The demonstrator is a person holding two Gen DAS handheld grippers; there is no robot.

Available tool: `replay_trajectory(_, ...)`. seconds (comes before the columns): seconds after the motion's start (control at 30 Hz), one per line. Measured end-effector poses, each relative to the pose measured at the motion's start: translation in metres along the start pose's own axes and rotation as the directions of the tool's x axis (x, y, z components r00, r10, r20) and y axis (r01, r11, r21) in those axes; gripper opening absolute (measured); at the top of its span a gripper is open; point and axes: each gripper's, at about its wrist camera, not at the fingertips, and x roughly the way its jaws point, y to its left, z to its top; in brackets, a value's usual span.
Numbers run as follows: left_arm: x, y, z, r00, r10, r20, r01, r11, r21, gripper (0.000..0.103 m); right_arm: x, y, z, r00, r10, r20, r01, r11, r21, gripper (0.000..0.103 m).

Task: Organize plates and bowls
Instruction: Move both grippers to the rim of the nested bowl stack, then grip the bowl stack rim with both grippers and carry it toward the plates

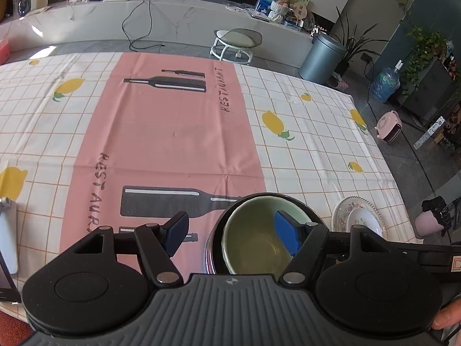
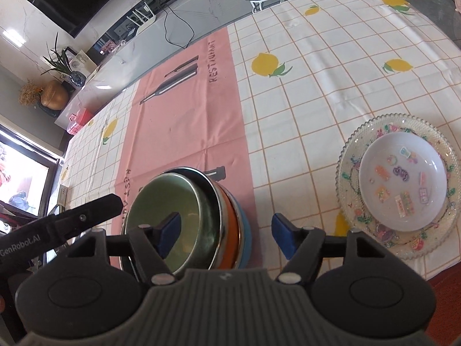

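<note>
Big checked tablecloth (image 2: 317,92) with lemons, pink mat (image 1: 161,132) in the middle, stack of bowls (image 2: 201,222) on the mat's near edge, glass plate (image 2: 403,239) with white dish (image 2: 403,178) well right, my left gripper (image 1: 233,230) and right gripper (image 2: 227,235) both wide open, holding nothing

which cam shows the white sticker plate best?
Right wrist view: the small white plate with colourful stickers shows whole, nested on the clear beaded glass plate, every sticker visible. Left wrist view catches only a foreshortened sliver at the table edge, partly hidden behind the tongs' linkage.
</note>
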Motion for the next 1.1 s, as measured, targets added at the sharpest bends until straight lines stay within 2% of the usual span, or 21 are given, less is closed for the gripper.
replay_trajectory(0.23, 0.029, 0.019, -0.008, 0.998, 0.004, -0.067, -0.007, 0.999, -0.046, 0.08, 0.024, 0.005, 0.001, 0.998, -0.024, -0.061, 0.024, 1.0, 0.004, 0.069)
replay_trajectory(0.47, 0.051, 0.042, -0.02, 0.985, -0.094, -0.143, 0.071, 0.985, -0.155, 0.08, 0.043, 0.001, -0.003, 0.993, -0.022, -0.114, 0.026, 0.999, 0.035, 0.068)
replay_trajectory(0.63, 0.061, 0.052, -0.028, 0.97, -0.161, -0.18, 0.119, 0.968, -0.221, 0.073, 0.047, -0.008, -0.004, 0.991, 0.002, -0.137, 0.01, 0.997, 0.081, 0.064)
replay_trajectory(0.77, 0.066, 0.059, -0.03, 0.957, -0.223, -0.188, 0.165, 0.945, -0.283, 0.07, 0.048, -0.014, -0.006, 0.989, 0.04, -0.142, -0.022, 0.992, 0.123, 0.06)
replay_trajectory(0.9, 0.065, 0.057, -0.03, 0.954, -0.244, -0.176, 0.183, 0.935, -0.304, 0.056, 0.049, -0.015, -0.007, 0.988, 0.075, -0.137, -0.055, 0.988, 0.144, 0.054)
replay_trajectory(1.1, 0.063, 0.051, -0.029, 0.961, -0.219, -0.172, 0.163, 0.943, -0.289, 0.056, 0.05, -0.02, -0.007, 0.986, 0.096, -0.133, -0.072, 0.981, 0.179, 0.053)
